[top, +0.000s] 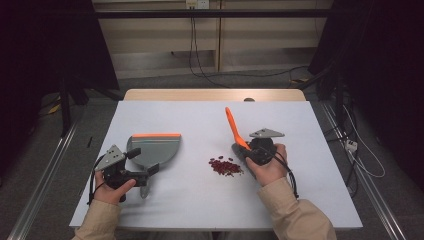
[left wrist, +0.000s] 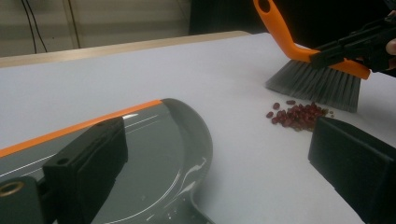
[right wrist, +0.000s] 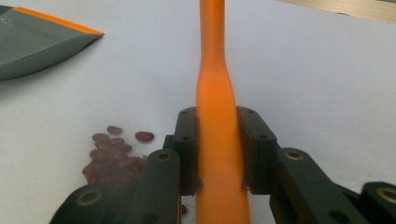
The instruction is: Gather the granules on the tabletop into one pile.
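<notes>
A grey dustpan (top: 157, 147) with an orange lip lies left of centre on the white table (top: 200, 200). My left gripper (top: 142, 161) stands open, its jaws wide apart on either side of the pan's neck (left wrist: 187, 205). A small heap of red beans (top: 225, 166) lies in the middle. My right gripper (top: 250, 147) is shut on the orange handle (right wrist: 212, 56) of a hand brush. In the left gripper view the brush's grey bristles (left wrist: 317, 84) rest on the table just behind the beans (left wrist: 299, 114). The right gripper view has the beans (right wrist: 114, 161) at lower left and the dustpan (right wrist: 37, 42) at upper left.
The table's far edge is a wooden strip (top: 215, 95). Cables (top: 350, 145) run over the floor to the right, and a metal rail (top: 45, 175) lies along the left side. Dark curtains hang at both sides.
</notes>
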{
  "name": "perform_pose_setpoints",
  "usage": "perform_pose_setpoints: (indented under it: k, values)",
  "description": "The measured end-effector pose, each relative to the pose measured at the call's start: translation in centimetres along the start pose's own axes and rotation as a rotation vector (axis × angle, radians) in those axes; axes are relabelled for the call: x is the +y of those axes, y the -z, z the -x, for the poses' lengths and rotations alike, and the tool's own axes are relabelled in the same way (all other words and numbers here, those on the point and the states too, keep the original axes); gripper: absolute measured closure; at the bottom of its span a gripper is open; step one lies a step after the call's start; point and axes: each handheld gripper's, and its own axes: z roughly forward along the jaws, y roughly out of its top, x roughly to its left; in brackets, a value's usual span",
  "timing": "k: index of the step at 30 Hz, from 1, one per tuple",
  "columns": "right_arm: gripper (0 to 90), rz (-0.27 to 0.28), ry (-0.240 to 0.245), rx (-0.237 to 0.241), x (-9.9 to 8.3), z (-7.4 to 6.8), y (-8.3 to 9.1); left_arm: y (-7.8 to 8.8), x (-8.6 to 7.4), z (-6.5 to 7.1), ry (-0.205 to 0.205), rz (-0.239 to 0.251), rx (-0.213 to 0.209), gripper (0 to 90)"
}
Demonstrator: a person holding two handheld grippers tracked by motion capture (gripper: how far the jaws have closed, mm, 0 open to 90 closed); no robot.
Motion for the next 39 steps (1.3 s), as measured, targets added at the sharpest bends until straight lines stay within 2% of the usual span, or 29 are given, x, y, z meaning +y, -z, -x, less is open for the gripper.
perform_pose_setpoints:
  k: [2, 3, 4, 6, 8, 9, 14, 19, 26, 31, 34, 36, 39]
  values:
    - [71.7, 0.011, 0.000, -0.015, 0.1, -0.6, -0.2, 0.0, 0.0, 0.0, 0.000, 0.001, 0.001, 4.6]
    - [71.7, 0.015, -0.010, -0.004, 0.1, -0.9, -0.4, 0.0, 0.0, 0.0, -0.002, 0.000, 0.001, 4.6]
    - [71.7, 0.016, 0.001, -0.014, 0.2, -1.2, -0.5, 0.1, 0.0, 0.0, -0.002, 0.000, 0.000, 4.6]
    - [71.7, 0.025, -0.004, 0.005, 0.3, -1.8, -0.9, 0.1, 0.0, 0.0, -0.002, 0.000, 0.001, 4.6]
    - [71.7, 0.031, 0.024, -0.011, 0.5, -2.4, -1.3, 0.1, 0.0, 0.0, -0.003, 0.000, -0.001, 4.6]
    - [71.7, 0.033, 0.011, -0.002, 0.6, -2.5, -1.4, 0.1, 0.0, 0.0, -0.003, 0.000, -0.002, 4.6]
    - [71.6, 0.038, 0.029, 0.006, 0.9, -3.1, -2.0, 0.2, 0.0, -0.1, -0.002, 0.001, 0.003, 4.6]
    - [71.7, 0.059, -0.012, 0.035, 1.0, -2.6, -2.2, 0.1, -0.1, -0.1, 0.001, -0.005, 0.002, 4.6]
    - [71.7, 0.073, -0.002, 0.045, 1.3, -2.2, -2.0, 0.2, -0.1, -0.1, 0.005, -0.018, 0.003, 4.6]
    - [71.6, 0.083, -0.026, 0.080, 1.7, -0.8, -1.2, 0.3, -0.1, -0.1, 0.006, -0.020, 0.007, 4.6]
    - [71.6, 0.088, -0.004, 0.064, 1.9, 0.0, -0.5, 0.4, -0.1, -0.1, 0.008, -0.025, 0.010, 4.6]
    - [71.6, 0.078, -0.013, 0.069, 1.8, 0.8, -0.3, 0.4, -0.2, 0.0, 0.017, -0.034, 0.008, 4.6]
    - [71.6, 0.058, 0.013, 0.038, 1.4, 1.9, -0.1, 0.4, -0.2, 0.1, 0.026, -0.044, 0.002, 4.6]
